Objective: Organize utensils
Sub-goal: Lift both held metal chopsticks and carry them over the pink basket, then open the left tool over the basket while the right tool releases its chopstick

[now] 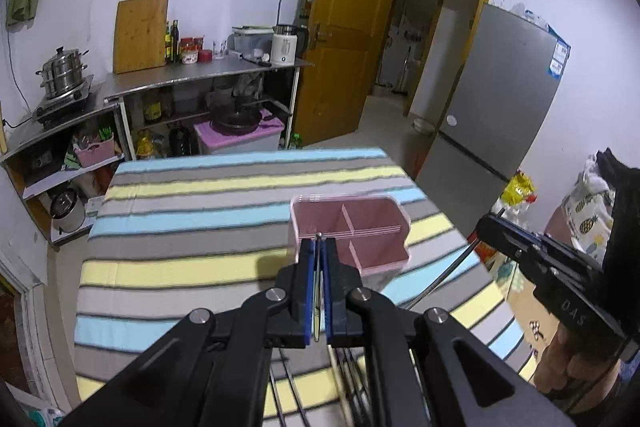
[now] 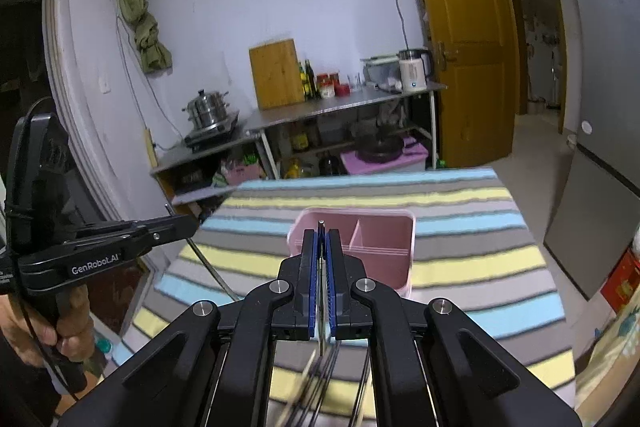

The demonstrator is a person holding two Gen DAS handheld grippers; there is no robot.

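A pink utensil holder (image 1: 352,235) with inner dividers stands on the striped tablecloth (image 1: 200,227); it also shows in the right wrist view (image 2: 360,247). My left gripper (image 1: 319,243) is shut on a thin metal utensil (image 1: 317,291), held above the table just in front of the holder. My right gripper (image 2: 321,231) is shut on a thin metal utensil (image 2: 321,307), also just before the holder. The right gripper appears in the left wrist view (image 1: 504,231) with its rod (image 1: 440,279) hanging down. The left gripper appears in the right wrist view (image 2: 176,223) at left.
Several chopsticks (image 2: 320,379) lie on the cloth near the front edge, under the grippers. Behind the table are a steel kitchen counter (image 1: 192,79) with pots and bottles, a yellow door (image 1: 344,27) and a grey fridge (image 1: 492,99).
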